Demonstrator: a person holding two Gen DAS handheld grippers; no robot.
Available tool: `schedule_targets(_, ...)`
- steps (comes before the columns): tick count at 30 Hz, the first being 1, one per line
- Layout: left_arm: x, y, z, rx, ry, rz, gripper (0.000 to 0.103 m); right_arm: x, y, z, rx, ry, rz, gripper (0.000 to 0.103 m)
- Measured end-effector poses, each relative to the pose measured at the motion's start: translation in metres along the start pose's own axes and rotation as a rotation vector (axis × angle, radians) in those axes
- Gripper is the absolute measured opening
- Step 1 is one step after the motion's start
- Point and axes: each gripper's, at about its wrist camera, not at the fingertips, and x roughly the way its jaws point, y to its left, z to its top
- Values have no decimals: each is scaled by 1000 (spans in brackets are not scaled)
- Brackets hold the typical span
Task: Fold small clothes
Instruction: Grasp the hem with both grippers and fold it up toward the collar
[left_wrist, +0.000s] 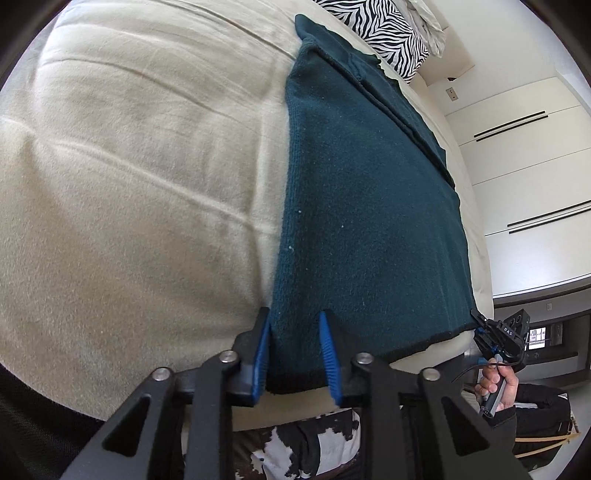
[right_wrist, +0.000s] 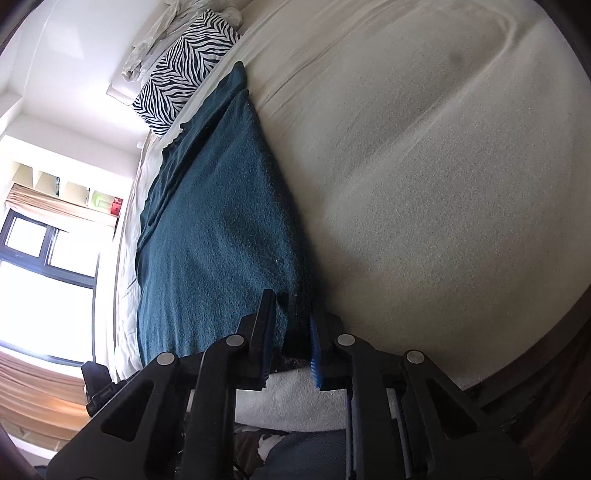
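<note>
A dark teal knitted garment (left_wrist: 369, 206) lies flat on a cream bed cover (left_wrist: 129, 184); it also shows in the right wrist view (right_wrist: 218, 236). My left gripper (left_wrist: 295, 325) is open, its blue-padded fingers (left_wrist: 328, 347) either side of the garment's near hem corner. My right gripper (right_wrist: 293, 314) is open around the opposite hem corner, and it also shows at the far right of the left wrist view (left_wrist: 480, 321), held in a hand. Both sit at the bed's near edge.
A zebra-striped pillow (right_wrist: 184, 70) lies at the head of the bed beyond the garment, with a crumpled white cloth (right_wrist: 155, 40) beside it. White wardrobe doors (left_wrist: 535, 166) stand on one side, a window (right_wrist: 40, 280) on the other.
</note>
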Motion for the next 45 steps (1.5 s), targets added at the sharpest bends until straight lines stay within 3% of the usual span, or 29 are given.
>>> schedule_targets(3, -2, 4, 1, -8, 3, -18, 7, 0, 2, -1, -10, -3, -1, 7)
schedule_targets(8, -12, 2, 1, -11, -11, -59, 6, -5, 12, -1, -41, -8, 2, 7)
schedule_targets(19, -59, 0, 40, -135, -142, -351, 6, -24, 52, 28, -50, -72, 142, 6)
schedule_targets(25, -63, -11, 66, -157, -171, -410, 6, -24, 70, 58, -26, -120, 229, 6)
schedule_targets(35, -64, -26, 151, -182, -244, -456, 6, 8, 121, 155, -2, -193, 318, 6)
schedule_targets(40, -47, -38, 211, -184, -268, -451, 6, 45, 141, 219, 49, -225, 343, 7)
schedule_targets(45, -18, -47, 273, -185, -276, -428, 6, 94, 158, 278, 76, -237, 313, 7)
